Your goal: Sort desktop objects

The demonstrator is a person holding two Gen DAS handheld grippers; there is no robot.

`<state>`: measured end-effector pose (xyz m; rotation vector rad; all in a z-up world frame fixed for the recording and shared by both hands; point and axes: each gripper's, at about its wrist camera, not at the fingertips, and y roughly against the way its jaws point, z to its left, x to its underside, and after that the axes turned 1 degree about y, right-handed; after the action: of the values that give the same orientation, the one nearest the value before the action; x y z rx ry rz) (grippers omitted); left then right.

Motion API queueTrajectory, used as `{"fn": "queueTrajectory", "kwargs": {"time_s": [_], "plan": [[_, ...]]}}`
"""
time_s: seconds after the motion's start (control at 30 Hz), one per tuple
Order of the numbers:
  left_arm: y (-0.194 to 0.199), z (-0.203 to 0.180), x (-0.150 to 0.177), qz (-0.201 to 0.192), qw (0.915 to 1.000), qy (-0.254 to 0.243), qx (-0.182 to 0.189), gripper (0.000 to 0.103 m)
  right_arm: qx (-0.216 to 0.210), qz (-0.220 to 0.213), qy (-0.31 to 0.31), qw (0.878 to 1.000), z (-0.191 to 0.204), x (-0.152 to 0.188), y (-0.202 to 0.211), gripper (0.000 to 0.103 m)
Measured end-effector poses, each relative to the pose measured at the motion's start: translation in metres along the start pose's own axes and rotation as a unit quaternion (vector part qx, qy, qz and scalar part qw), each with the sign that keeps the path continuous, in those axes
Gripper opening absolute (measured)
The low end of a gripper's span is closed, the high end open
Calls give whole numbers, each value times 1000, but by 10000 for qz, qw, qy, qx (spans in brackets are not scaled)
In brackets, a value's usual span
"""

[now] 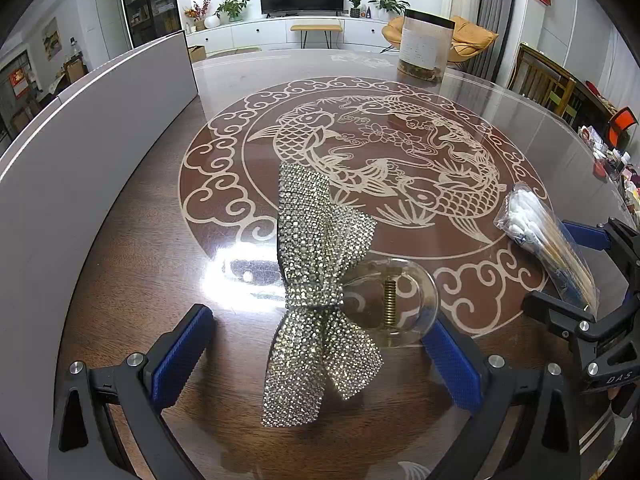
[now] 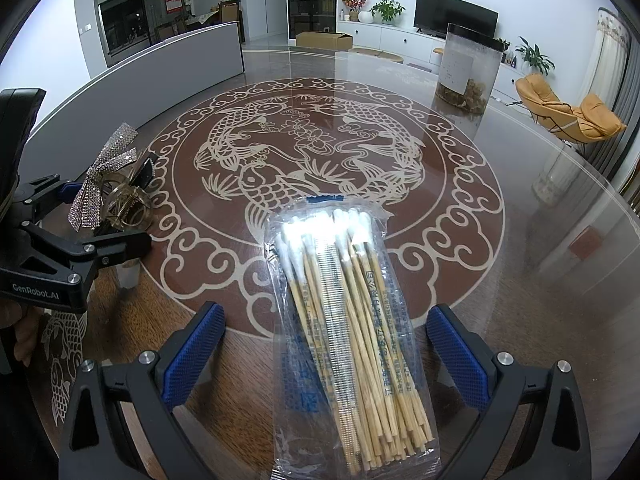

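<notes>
So my left hand-held gripper [image 1: 320, 360] is wide open around the sparkly silver rhinestone bow hair claw with the clear plastic clip [image 1: 320, 300], low centre of frame, long axis running straight away from me. My right hand-held gripper [image 2: 324, 356] is open too, straddling the clear plastic bag of wooden cotton swabs [image 2: 348, 340], lying lengthwise between its jaws. Further up the glass-topped tabletop [image 2: 540, 184], upper right, stands a tall clear jar [image 2: 468, 68].

The bag of cotton swabs [image 2: 352, 344] runs off the bottom edge, so its end cannot be seen. The shiny bow [image 1: 320, 280] hides part of the clear hair clip [image 1: 394, 304]. The jar's label [image 2: 456, 70] is too small to read.
</notes>
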<state>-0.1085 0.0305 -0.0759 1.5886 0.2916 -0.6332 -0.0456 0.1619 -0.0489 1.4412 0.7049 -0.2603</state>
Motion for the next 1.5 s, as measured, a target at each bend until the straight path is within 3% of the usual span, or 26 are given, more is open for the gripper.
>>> {"fn": "queueTrajectory", "kwargs": {"time_s": [1.17, 1.4, 1.5], "plan": [[1, 1, 1, 29, 9999, -108, 99, 103, -13, 3, -10, 10000, 0, 0, 0, 103], [6, 14, 5, 433, 9975, -486, 288, 103, -651, 67, -85, 9978, -15, 0, 14, 103], [4, 16, 3, 516, 9962, -604, 346, 103, -748, 328, 165, 9965, -16, -5, 14, 103]]}}
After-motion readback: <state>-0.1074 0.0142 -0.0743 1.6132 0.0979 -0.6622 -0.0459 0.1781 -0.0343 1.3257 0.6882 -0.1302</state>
